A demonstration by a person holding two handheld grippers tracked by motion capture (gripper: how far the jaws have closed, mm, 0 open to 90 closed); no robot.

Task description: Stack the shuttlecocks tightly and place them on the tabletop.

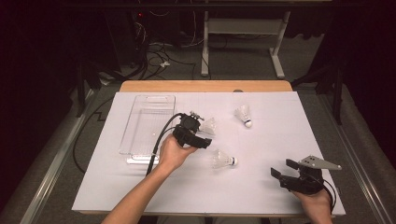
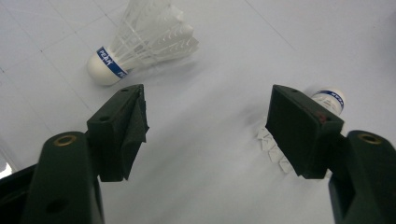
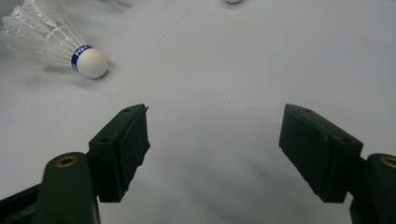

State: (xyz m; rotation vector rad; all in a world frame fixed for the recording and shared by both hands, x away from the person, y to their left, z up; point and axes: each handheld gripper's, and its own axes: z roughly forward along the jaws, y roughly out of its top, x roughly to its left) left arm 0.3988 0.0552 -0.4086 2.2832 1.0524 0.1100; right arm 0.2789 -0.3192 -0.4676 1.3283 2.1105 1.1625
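Clear tray (image 1: 140, 109): at the left of the white table (image 1: 280, 186), long side running away from the person; looks to hold nothing.

Left gripper (image 1: 198, 133): held just right of the tray, jaws spread wide with nothing between them. It hangs low over the sheet, aimed at the gap between 2 shuttlecocks.

Shuttlecock 1 (image 1: 208, 125): lies on its side just beyond the left gripper. In the left gripper view it (image 2: 140, 39) sits ahead of the left-hand jaw, white cork nearest, blue band behind it, feather skirt fanned away.

Shuttlecock 2 (image 1: 223, 160): lies on its side near the table's middle, cork toward the right. In the left gripper view its cork (image 2: 330, 99) peeks from behind the right-hand jaw; feather tips show below that jaw.

Shuttlecock 3 (image 1: 243, 115): farther back and to the right, well apart from both grippers, cork toward the near right.

Right gripper (image 1: 286, 171): at the near right corner, jaws spread wide and bare, resting low, well apart from every shuttlecock.

Handling, judged: very light; the feather skirt is thin, springy and easily crushed or bent, and the rounded cork may roll or slip.

Best hold, judged: across the cork at the blue band, with a gentle squeeze.
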